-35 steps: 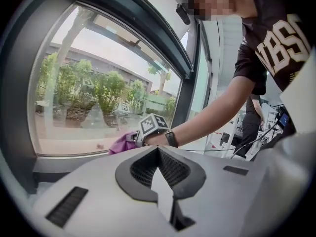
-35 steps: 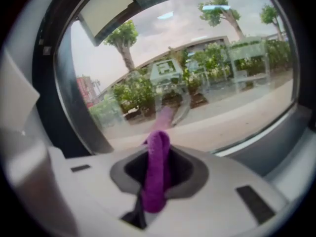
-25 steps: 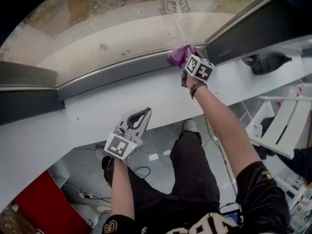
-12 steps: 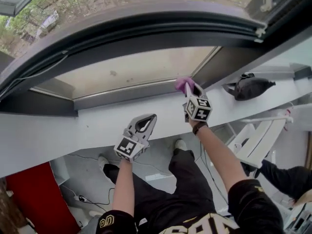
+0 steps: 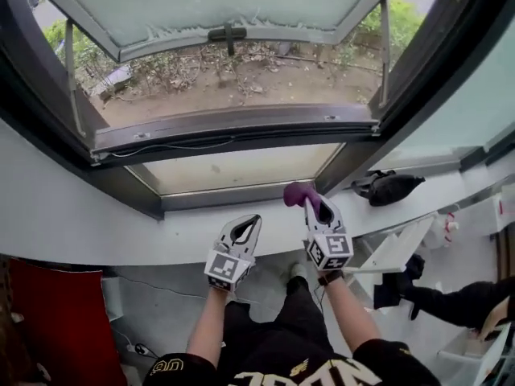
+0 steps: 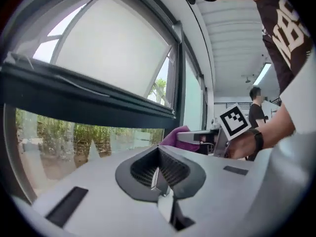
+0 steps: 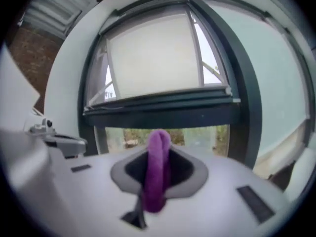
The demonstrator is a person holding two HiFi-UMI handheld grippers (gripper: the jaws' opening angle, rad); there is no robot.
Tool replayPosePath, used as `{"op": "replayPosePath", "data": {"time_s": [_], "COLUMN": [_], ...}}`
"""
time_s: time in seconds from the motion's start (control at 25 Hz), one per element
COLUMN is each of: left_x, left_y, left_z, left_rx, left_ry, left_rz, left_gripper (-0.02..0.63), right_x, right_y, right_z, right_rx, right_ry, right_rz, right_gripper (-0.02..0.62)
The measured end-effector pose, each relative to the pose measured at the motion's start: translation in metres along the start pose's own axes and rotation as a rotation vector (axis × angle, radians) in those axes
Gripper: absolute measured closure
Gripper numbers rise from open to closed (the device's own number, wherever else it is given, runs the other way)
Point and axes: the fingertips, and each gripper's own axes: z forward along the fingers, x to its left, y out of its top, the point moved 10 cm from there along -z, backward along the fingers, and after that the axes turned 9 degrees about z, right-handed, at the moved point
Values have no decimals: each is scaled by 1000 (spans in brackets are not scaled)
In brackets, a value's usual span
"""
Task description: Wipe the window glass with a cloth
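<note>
Cloth (image 7: 158, 172), purple, is folded over and pinched in the right gripper (image 5: 314, 209). Its jaws are clamped on the fold, so a rounded wad sticks out past the tips. My guess is it's held that way so the soft part meets the glass and the hard jaws don't.

The wad sits off the glass, above the white ledge (image 5: 121, 232) and near the bottom right corner of the lower pane (image 5: 241, 167). From the left gripper's side it looks clear of the pane, not pressed on.

Left gripper (image 5: 248, 225) has its jaws together with nothing in them. It's parked low beside the right one over the ledge, probably just kept out of the way, since a wipe needs one tool.

Further out, the dark frame (image 5: 241, 127) runs above the lower pane, and above that the upper sash (image 5: 225, 2) is swung outward, so the lower pane is the one in easy reach. A black bag (image 5: 390, 187) lies on the ledge to the right, apart from both grippers.

The pose fits either the cloth heading onto the glass or lifting off after a pass, and I can't tell which
</note>
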Motion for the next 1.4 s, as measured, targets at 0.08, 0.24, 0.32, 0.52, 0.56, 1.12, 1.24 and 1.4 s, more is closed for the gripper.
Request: {"op": "replayPosePath", "data": {"time_s": [0.08, 0.24, 0.32, 0.52, 0.56, 1.12, 1.24, 1.4], "left_x": [4, 14, 22, 39, 43, 48, 46, 43], "left_y": [23, 53, 79, 134, 142, 167, 166, 171], "left_z": [-21, -61, -67, -62, -62, -61, -55, -45], "left_rx": [-2, 4, -31, -58, -56, -54, -53, -76], "left_ry": [51, 146, 223, 359, 385, 560, 569, 569], "left_rz": [19, -10, 12, 97, 89, 134, 121, 139], "left_gripper": [597, 597, 597, 597, 597, 597, 597, 597], "right_x": [38, 113, 132, 149, 148, 94, 80, 68], "right_y": [14, 24, 37, 88, 99, 145, 145, 154], "right_z": [-10, -32, -31, -10, -7, -9, -8, -5], "right_rx": [31, 42, 11, -75, -83, -151, -156, -196], "right_ry": [5, 57, 113, 187, 189, 130, 122, 126], "right_rz": [47, 116, 124, 55, 29, -20, -37, -116], "right_gripper": [522, 522, 522, 522, 522, 522, 522, 522]}}
